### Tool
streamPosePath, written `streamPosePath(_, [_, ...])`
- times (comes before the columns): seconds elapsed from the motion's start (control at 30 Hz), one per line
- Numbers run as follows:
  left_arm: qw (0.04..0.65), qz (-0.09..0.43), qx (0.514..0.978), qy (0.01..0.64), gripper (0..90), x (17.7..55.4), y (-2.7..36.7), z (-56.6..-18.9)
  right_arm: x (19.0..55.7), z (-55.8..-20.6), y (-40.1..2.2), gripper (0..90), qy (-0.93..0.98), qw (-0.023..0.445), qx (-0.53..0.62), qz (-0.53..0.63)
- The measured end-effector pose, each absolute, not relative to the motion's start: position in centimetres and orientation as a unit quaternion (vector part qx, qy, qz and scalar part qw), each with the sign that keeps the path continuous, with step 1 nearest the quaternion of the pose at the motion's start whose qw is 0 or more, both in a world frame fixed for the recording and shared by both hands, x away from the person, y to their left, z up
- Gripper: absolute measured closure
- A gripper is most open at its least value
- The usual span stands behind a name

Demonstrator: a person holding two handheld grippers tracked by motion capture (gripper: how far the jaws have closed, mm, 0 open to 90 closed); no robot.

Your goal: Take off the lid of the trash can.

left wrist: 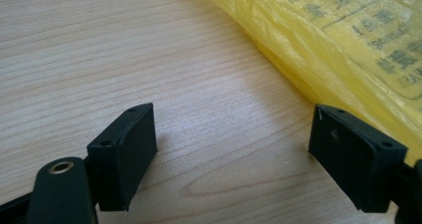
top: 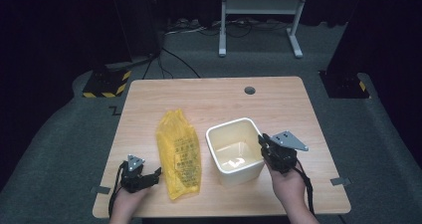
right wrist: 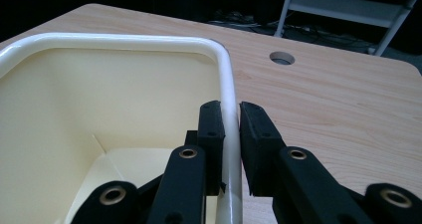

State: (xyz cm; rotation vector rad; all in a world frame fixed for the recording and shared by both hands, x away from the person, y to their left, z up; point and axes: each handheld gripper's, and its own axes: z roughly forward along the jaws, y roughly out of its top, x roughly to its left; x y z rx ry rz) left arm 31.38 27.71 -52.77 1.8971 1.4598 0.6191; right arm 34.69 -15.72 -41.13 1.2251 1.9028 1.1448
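The cream bin (top: 235, 152) is stood open side up near the front edge of the worktop (top: 214, 92), a little right of centre, and nothing is seen inside it. Its right wall is straddled by the right gripper (right wrist: 231, 115): one jaw is set inside the rim, the other outside, and the two are drawn narrow on the wall, so the bin appears to be pinched there. Such a hold is judged to steady the bin, or to ready it for being lifted or tipped.

Just left of the bin, a yellow bag (top: 179, 152) is laid flat, running from mid-worktop towards the front edge. Printed text is carried on its upper face.

The left gripper (left wrist: 231, 154) is held low over the front left corner of the worktop, its jaws spread wide with only bare wood between them. One jaw is brought just beside the bag's edge; whether it is touched cannot be told. This placing is judged to suit a grasp of the bag, perhaps for fitting it into the bin.
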Motion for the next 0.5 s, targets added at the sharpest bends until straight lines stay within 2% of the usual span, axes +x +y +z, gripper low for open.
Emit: streamPosePath(0.5, [0.329, 0.237, 0.724, 0.558, 19.0, 31.36, 27.71, -52.77, 34.70, -41.11, -15.37, 80.2, 0.718, 0.308, 0.451, 0.431])
